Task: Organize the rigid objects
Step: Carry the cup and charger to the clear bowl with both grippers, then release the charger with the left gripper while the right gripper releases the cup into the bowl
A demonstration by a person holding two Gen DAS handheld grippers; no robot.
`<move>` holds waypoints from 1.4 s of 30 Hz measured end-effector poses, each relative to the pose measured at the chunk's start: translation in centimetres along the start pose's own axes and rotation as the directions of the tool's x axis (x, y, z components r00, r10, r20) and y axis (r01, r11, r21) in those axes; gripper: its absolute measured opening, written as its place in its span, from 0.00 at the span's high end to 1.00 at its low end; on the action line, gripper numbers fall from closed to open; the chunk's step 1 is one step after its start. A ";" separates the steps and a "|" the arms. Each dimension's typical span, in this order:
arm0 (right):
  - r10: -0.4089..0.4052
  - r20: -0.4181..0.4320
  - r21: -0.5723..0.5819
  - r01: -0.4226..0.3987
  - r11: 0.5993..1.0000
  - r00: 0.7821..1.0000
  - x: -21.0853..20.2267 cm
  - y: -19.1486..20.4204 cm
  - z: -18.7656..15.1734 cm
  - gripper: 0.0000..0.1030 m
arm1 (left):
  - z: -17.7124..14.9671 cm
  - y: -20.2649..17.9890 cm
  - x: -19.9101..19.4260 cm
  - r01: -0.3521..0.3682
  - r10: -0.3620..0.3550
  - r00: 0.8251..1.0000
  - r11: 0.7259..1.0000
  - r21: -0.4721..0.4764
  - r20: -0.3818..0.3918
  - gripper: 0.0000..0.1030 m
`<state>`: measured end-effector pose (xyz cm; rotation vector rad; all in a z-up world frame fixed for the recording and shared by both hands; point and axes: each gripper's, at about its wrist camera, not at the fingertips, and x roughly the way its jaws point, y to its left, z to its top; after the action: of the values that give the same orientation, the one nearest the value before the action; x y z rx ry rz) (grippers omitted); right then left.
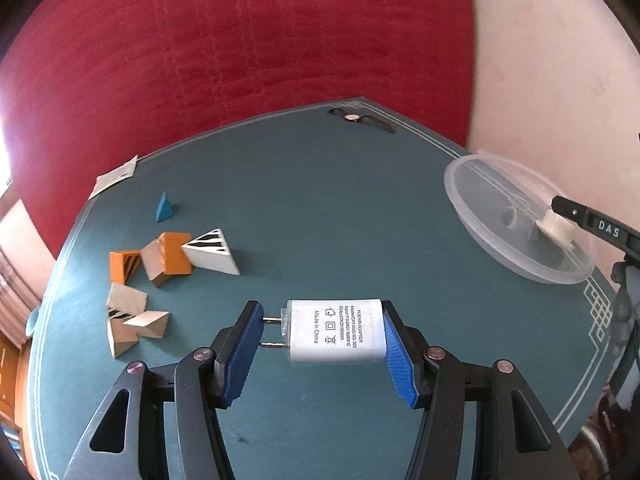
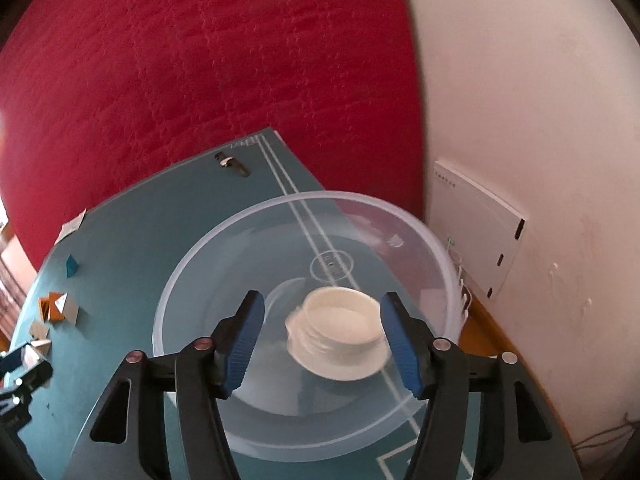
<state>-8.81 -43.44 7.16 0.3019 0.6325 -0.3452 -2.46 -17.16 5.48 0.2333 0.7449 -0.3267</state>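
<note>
A white power adapter [image 1: 334, 330] hangs above the teal table [image 1: 320, 200], and my left gripper [image 1: 320, 312] is shut on it: the prongs meet the left blue pad and the body meets the right pad. At the table's right end stands a clear plastic bowl [image 2: 192, 280]. Over it, my right gripper [image 2: 322, 300] is open. A blurred white round cap [image 2: 340, 336] lies between its fingers inside the bowl, well clear of the left pad and close to the right one. The left wrist view shows that cap [image 1: 556, 226] beneath the right gripper's fingertip [image 1: 568, 208], inside the bowl [image 1: 480, 184].
Several orange, tan and white triangular blocks [image 1: 172, 258] lie at the table's left, with a blue wedge [image 1: 164, 208] behind them. A wristwatch [image 1: 354, 117] rests near the far edge and a paper card [image 1: 114, 176] at the left corner. Red cloth hangs behind. A white box [image 2: 476, 228] leans against the wall.
</note>
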 end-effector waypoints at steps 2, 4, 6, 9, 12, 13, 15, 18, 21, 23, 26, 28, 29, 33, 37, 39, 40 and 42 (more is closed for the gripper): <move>-0.005 0.010 0.016 0.005 1.000 1.000 -0.1 -0.3 0.1 0.40 | 0.3 -0.7 0.2 0.013 -0.013 1.000 1.000 0.013 -0.004 0.41; -0.016 0.020 0.037 0.015 0.999 1.000 -0.2 -0.7 0.2 0.40 | 0.8 -1.7 0.4 0.031 -0.031 1.000 0.999 0.030 -0.004 0.41; -0.030 0.028 0.054 0.029 0.998 0.999 -0.3 -1.1 0.4 0.40 | 1.3 -2.6 0.6 0.053 -0.053 0.999 0.997 0.047 -0.003 0.41; -0.061 0.039 0.064 0.058 0.996 0.997 -0.4 -1.5 0.5 0.40 | 2.1 -4.3 0.8 0.095 -0.095 0.995 0.993 0.073 -0.001 0.41; -0.083 0.048 0.086 0.079 0.993 0.995 -0.6 -2.0 0.6 0.40 | 3.0 -6.1 0.9 0.141 -0.143 0.990 0.985 0.099 0.009 0.41; -0.089 0.050 0.093 0.084 0.992 0.995 -0.6 -2.2 0.6 0.40 | 3.4 -6.7 1.0 0.154 -0.156 0.988 0.982 0.107 0.013 0.41; -0.104 0.056 0.106 0.097 0.990 0.993 -0.7 -2.4 0.7 0.40 | 4.0 -7.9 1.3 0.179 -0.182 0.983 0.976 0.124 0.020 0.41; -0.115 0.068 0.112 0.107 0.988 0.991 -1.1 -2.6 0.8 0.40 | 4.8 -9.4 1.8 0.222 -0.227 0.974 0.964 0.142 0.013 0.41; -0.123 0.076 0.108 0.115 0.987 0.989 -1.2 -2.4 0.8 0.40 | 5.4 -10.7 2.5 0.259 -0.262 0.965 0.953 0.156 0.004 0.41; -0.124 0.078 0.107 0.116 0.987 0.989 -1.1 -2.3 0.8 0.40 | 5.8 -11.5 2.9 0.280 -0.283 0.959 0.946 0.162 -0.004 0.41; -0.125 0.080 0.111 0.116 0.987 0.989 -1.0 -2.4 0.7 0.40 | 6.1 -12.7 3.4 0.304 -0.306 0.952 0.937 0.173 -0.013 0.41; -0.126 0.080 0.114 0.116 0.987 0.989 -1.0 -2.4 0.6 0.40 | 6.2 -13.5 3.7 0.308 -0.311 0.950 0.933 0.186 -0.016 0.41; -0.125 0.080 0.115 0.115 0.987 0.989 -1.0 -2.4 0.7 0.40 | 6.2 -13.7 3.9 0.311 -0.313 0.950 0.931 0.189 -0.019 0.41; -0.115 0.081 0.113 0.105 0.988 0.990 -1.0 -2.4 0.7 0.40 | 5.9 -14.2 4.6 0.333 -0.330 0.943 0.924 0.189 -0.047 0.30; -0.113 0.083 0.103 0.105 0.989 0.990 -1.0 -2.2 0.5 0.40 | 5.8 -13.5 4.9 0.321 -0.319 0.947 0.933 0.161 -0.037 0.10; -0.113 0.086 0.094 0.105 0.990 0.990 -1.0 -1.9 0.5 0.40 | 5.7 -13.2 5.0 0.298 -0.296 0.955 0.942 0.158 -0.035 0.10; -0.113 0.087 0.091 0.105 0.990 0.990 -1.1 -1.8 0.4 0.40 | 5.7 -12.9 5.0 0.284 -0.282 0.959 0.947 0.154 -0.031 0.10; -0.111 0.088 0.081 0.104 0.991 0.990 -1.2 -1.5 0.4 0.40 | 5.6 -12.6 4.9 0.263 -0.263 0.965 0.953 0.147 -0.024 0.09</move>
<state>-10.10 -44.70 7.89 0.3239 0.5462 -0.4855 -0.30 -31.59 4.94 0.2761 0.7578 -0.6370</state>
